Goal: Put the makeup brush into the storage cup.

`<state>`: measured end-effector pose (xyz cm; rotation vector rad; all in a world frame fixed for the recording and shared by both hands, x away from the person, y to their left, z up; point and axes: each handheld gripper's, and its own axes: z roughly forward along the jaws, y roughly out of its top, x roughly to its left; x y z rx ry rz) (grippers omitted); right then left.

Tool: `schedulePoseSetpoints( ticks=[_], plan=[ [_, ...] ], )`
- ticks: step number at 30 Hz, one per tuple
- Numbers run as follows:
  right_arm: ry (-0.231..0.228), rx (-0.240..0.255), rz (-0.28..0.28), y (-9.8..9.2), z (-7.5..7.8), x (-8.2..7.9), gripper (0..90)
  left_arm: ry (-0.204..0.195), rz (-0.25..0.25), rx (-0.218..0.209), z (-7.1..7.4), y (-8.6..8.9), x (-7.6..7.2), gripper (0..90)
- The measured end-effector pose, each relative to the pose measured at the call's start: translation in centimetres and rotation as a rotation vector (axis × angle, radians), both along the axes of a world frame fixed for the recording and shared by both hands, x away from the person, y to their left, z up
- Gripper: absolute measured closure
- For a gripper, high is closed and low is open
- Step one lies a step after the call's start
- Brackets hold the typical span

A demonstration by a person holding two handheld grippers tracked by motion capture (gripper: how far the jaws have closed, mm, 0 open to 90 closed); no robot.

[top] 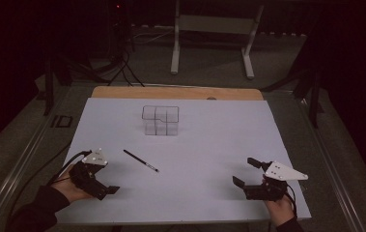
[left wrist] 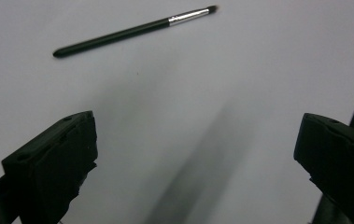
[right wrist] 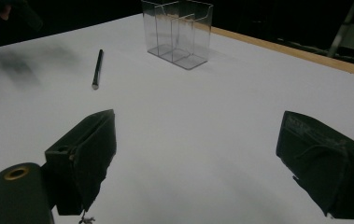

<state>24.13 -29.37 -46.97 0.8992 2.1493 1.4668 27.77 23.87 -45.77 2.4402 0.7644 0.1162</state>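
A slim black brush [top: 141,161] with a silver ferrule lies flat on the white sheet [top: 200,145], left of centre. A clear plastic organiser [top: 160,121] with several compartments stands upright toward the back, with nothing visible inside. My left gripper [top: 104,181] rests at the near left, open, with the brush [left wrist: 132,31] ahead of its jaws [left wrist: 195,126] and apart from them. My right gripper [top: 245,171] sits at the near right, open and holding nothing [right wrist: 195,123]. From it the brush [right wrist: 97,67] lies far left and the organiser [right wrist: 179,32] stands farther off.
The white sheet covers a wooden board whose bare strip [top: 175,92] shows at the back. A white metal stand [top: 213,38] is on the floor beyond the table. Cables [top: 118,67] trail at the back left. The sheet's front edge [top: 180,222] runs just before the hands.
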Motion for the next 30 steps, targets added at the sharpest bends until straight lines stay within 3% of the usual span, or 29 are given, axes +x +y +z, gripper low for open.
schedulePoseSetpoints(
  ticks=[3,10,17,21,22,26,30],
  plan=[
    [0.000,-0.001,0.001,0.0,0.0,0.0,12.2,0.006,-0.007,-0.004,0.1,-0.1,0.2,0.6],
    [0.001,-0.002,-0.001,0.0,0.0,0.0,12.2,0.032,-0.082,0.071,0.4,-0.5,1.0,0.6],
    [0.002,-0.001,-0.002,0.0,-0.1,0.0,12.2,0.061,-0.153,0.045,0.9,-0.7,1.6,0.6],
    [0.003,-0.002,-0.002,0.0,-0.1,0.0,12.2,0.025,-0.146,0.073,1.0,-0.9,1.9,6.4],
    [0.003,-0.002,-0.002,0.0,-0.1,0.0,12.2,-0.010,-0.186,0.086,0.8,-1.1,2.0,6.4],
    [0.004,-0.001,-0.002,0.0,-0.1,0.1,12.2,-0.049,-0.283,0.126,0.8,-1.5,1.9,5.4],
    [0.004,-0.001,0.000,0.0,-0.1,0.1,12.2,-0.047,-0.364,0.173,0.7,-2.1,1.8,5.4]
  ],
)
